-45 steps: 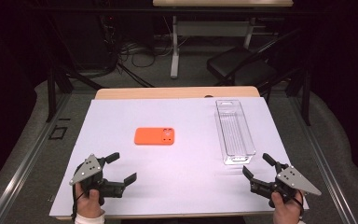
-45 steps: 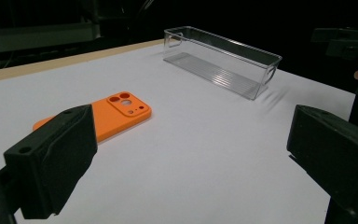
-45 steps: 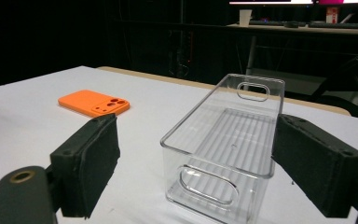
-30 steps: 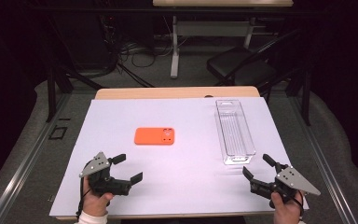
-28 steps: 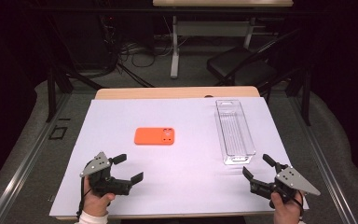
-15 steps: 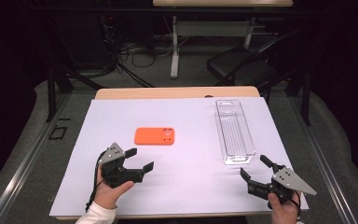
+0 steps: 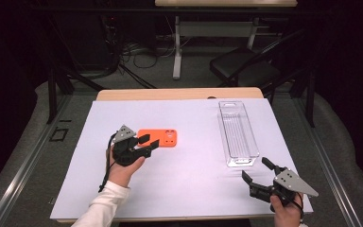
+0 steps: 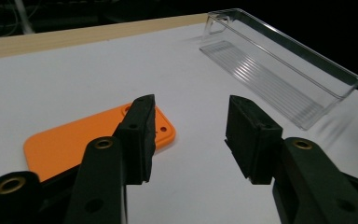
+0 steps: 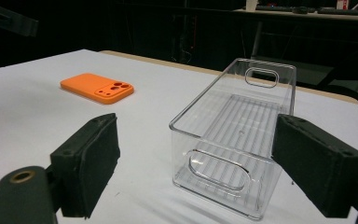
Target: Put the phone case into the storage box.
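Note:
An orange phone case (image 7: 164,137) lies flat on the white table, left of centre. My left gripper (image 7: 147,144) hovers at its near left end, jaws pointing right. In the left gripper view the case (image 8: 70,144) lies behind the left jaw, and the gap of the gripper (image 8: 189,121) holds nothing. Its jaws have just been closing and still stand apart. A clear plastic bin (image 7: 238,135) lies lengthwise at the right. My right gripper (image 7: 255,168) rests at the front right, open and empty, facing the bin's near end (image 9: 235,135).
A white sheet (image 7: 194,184) covers the table, with a wooden edge (image 7: 179,93) at the far side. Beyond the table stand a black chair (image 7: 246,66) and a desk leg (image 7: 176,52) with cables on the floor.
My left gripper has moved forward and right from the table's front left up to the orange case, and its jaws have narrowed. The right gripper has stayed put.

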The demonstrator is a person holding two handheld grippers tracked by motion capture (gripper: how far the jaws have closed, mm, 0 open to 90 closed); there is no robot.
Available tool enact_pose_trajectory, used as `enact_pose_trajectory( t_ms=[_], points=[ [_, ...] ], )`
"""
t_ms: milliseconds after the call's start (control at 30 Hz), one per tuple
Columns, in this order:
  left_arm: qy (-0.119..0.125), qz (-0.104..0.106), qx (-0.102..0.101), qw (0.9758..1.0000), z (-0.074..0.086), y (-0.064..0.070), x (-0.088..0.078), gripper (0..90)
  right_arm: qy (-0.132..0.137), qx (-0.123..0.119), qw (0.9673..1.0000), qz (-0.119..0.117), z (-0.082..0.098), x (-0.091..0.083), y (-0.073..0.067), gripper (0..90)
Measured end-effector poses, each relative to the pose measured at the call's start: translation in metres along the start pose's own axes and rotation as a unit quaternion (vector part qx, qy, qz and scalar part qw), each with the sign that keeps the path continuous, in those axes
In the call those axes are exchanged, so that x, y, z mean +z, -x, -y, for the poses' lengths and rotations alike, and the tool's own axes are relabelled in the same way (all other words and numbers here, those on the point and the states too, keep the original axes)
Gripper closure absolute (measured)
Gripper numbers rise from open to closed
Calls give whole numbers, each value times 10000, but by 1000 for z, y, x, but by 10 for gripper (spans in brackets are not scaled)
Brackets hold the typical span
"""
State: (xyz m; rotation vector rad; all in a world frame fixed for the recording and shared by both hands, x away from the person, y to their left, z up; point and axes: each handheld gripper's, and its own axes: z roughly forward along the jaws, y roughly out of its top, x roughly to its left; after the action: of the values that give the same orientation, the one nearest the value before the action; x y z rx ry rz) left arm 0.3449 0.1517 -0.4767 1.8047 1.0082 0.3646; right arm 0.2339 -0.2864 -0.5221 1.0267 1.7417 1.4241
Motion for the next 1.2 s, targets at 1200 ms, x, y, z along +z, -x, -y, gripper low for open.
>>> enact_pose_trajectory(
  t_ms=[1200],
  points=[
    [-665,-695,-194,9952,-24,-37,94,900,-72,36,10000,-53,2,5,1,144]
  ],
)
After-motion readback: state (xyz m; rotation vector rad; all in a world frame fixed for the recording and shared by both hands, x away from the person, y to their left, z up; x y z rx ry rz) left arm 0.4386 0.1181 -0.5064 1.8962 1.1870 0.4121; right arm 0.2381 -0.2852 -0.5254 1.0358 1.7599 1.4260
